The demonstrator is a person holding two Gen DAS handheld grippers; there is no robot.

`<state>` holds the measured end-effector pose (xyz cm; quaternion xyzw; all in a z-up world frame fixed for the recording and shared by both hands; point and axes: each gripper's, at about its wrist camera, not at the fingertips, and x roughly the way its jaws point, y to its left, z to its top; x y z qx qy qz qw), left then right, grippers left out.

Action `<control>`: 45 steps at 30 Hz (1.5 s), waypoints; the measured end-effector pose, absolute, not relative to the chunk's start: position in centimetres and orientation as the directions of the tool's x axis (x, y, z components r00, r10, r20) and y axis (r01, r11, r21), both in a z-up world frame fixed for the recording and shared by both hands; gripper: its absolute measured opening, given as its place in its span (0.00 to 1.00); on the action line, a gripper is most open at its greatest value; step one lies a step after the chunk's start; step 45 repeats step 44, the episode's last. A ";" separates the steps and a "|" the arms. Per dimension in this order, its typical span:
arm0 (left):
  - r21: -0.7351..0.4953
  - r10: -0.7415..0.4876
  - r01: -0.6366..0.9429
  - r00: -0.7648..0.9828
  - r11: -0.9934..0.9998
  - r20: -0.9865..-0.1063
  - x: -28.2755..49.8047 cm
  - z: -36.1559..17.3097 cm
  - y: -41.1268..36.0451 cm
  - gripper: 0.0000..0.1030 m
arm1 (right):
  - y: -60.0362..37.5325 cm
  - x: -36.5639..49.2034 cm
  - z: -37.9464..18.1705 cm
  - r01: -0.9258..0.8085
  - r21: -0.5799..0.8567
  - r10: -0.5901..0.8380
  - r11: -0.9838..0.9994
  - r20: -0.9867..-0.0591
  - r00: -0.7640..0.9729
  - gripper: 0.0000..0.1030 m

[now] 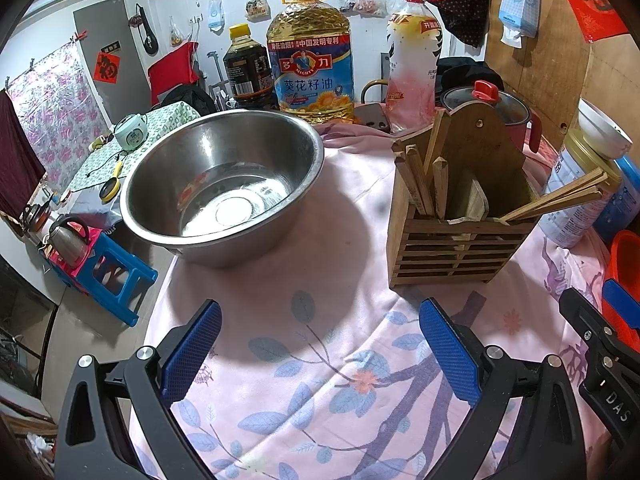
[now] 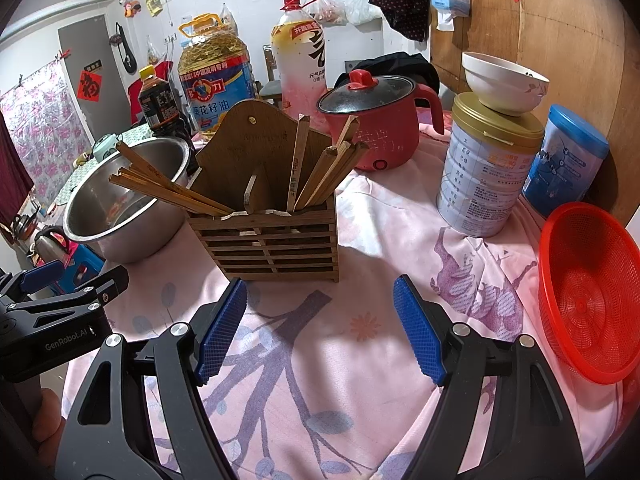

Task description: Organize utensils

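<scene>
A slatted wooden utensil holder (image 1: 456, 248) (image 2: 276, 244) stands on the pink floral tablecloth. Several wooden chopsticks (image 1: 424, 172) (image 2: 172, 188) lean in its compartments; some point left, some right. An empty steel bowl (image 1: 224, 184) (image 2: 120, 204) sits left of the holder. My left gripper (image 1: 320, 348) is open and empty, low over the cloth in front of the bowl and the holder. My right gripper (image 2: 320, 328) is open and empty, just in front of the holder. The right gripper also shows at the right edge of the left wrist view (image 1: 600, 340).
An oil jug (image 1: 310, 52), a dark sauce bottle (image 1: 246, 66) and a pink drink bottle (image 1: 412, 64) stand at the back. A red electric pot (image 2: 380, 120), a tin (image 2: 488, 172) with a white bowl (image 2: 504, 80) on it, a blue can (image 2: 564, 160) and a red basket (image 2: 592, 300) are on the right.
</scene>
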<state>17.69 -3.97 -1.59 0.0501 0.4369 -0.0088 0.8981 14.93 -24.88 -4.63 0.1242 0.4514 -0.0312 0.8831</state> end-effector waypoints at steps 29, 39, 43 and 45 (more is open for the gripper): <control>0.082 0.028 0.060 0.616 0.995 -0.787 17.7 -1.6 -4.0 0.94 | -24.9 14.9 -4.5 0.166 0.190 0.057 0.968 -0.804 0.592 0.72; 0.082 0.036 0.047 0.617 0.996 -0.786 17.5 -1.7 -3.7 0.94 | -25.0 14.9 -4.3 0.168 0.192 0.055 0.967 -0.802 0.595 0.72; 0.081 0.035 0.045 0.622 0.996 -0.782 17.1 -1.4 -3.9 0.94 | -25.0 14.7 -4.1 0.168 0.192 0.055 0.967 -0.799 0.599 0.72; 0.083 0.037 0.045 0.622 0.996 -0.782 17.2 -1.4 -4.0 0.94 | -25.0 14.8 -4.1 0.167 0.192 0.055 0.967 -0.798 0.600 0.72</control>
